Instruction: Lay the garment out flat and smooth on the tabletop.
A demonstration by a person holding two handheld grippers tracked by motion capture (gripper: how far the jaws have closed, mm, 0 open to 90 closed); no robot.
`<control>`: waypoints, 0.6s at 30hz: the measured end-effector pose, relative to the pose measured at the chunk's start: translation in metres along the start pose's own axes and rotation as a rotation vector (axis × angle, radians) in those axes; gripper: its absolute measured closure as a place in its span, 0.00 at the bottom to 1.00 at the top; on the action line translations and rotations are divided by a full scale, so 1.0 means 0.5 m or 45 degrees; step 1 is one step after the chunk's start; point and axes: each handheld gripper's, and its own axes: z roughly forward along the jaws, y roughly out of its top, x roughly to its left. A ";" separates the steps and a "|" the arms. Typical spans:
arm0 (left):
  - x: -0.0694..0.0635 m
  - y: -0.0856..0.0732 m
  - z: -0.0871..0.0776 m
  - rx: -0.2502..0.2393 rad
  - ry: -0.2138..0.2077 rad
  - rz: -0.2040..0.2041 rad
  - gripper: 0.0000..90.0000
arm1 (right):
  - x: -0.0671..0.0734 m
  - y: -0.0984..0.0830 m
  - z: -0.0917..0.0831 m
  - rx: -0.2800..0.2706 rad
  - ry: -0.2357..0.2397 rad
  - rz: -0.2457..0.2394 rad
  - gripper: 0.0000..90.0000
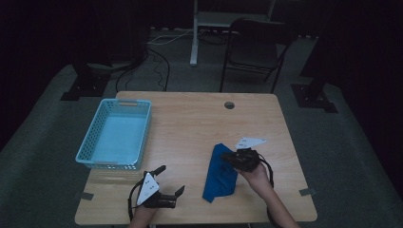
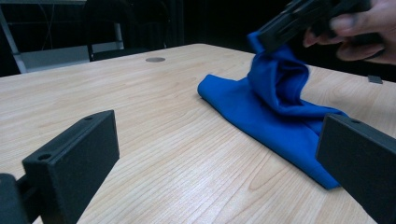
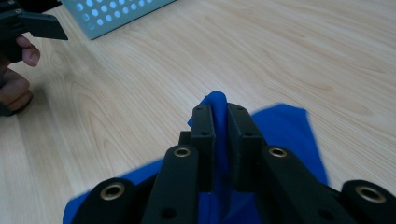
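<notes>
Two handheld grippers work over a pale wood-grain surface (image 1: pixel 190 123), noted here from the near edge outward.

Nearest the person, the left gripper (image 1: pixel 168 181) hovers low at the front left corner. Its fingers (image 2: pixel 74 161) stand wide apart with nothing between them, and they face the cloth across bare wood.

Right of centre, the right gripper (image 1: pixel 227 158) has its fingers (image 3: pixel 204 128) clamped together on a raised fold of a bright blue soft fabric cloth (image 1: pixel 219 175). The right gripper view shows blue fabric pinched in the narrow gap between the pads. The left gripper view shows that fold drawn up into a peak, while the remainder of the cloth lies flat on the surface, loosely folded, its near end toward the front edge.

Farther off, at the left edge, sits a light blue perforated plastic basket (image 1: pixel 90 142), empty as far as can be seen and well apart from the cloth. A round cable hole (image 1: pixel 229 105) lies near the far edge. Beyond the surface stands a dark folding chair (image 1: pixel 252 47).

Assessed risks:
- The grip appears to take a thin ridge of fabric; a quick lift could pull it free and drop the cloth.
- One layer alone may be caught, so the fold could open and trail as it rises.
- Trailing fabric could drag along the wood or snag the basket rim if carried that way.
- The left gripper, waiting open, could miss the slack edge if the cloth swings.
</notes>
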 end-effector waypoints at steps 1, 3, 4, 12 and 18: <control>0.000 0.000 0.000 0.001 0.000 0.001 0.00 | -0.004 -0.006 -0.013 -0.004 -0.010 0.007 0.91; 0.000 0.000 0.001 0.001 0.002 -0.002 0.00 | -0.010 -0.018 -0.037 -0.015 -0.024 0.019 0.91; 0.000 0.000 0.001 0.003 0.000 -0.001 0.00 | -0.013 -0.025 -0.051 -0.023 -0.031 0.029 0.91; -0.005 0.002 0.004 0.026 -0.013 0.010 0.00 | -0.057 -0.114 -0.152 -0.054 -0.126 0.148 0.90; -0.003 0.002 0.004 0.027 -0.006 -0.009 0.00 | -0.086 -0.209 -0.186 -0.010 -0.192 0.248 0.87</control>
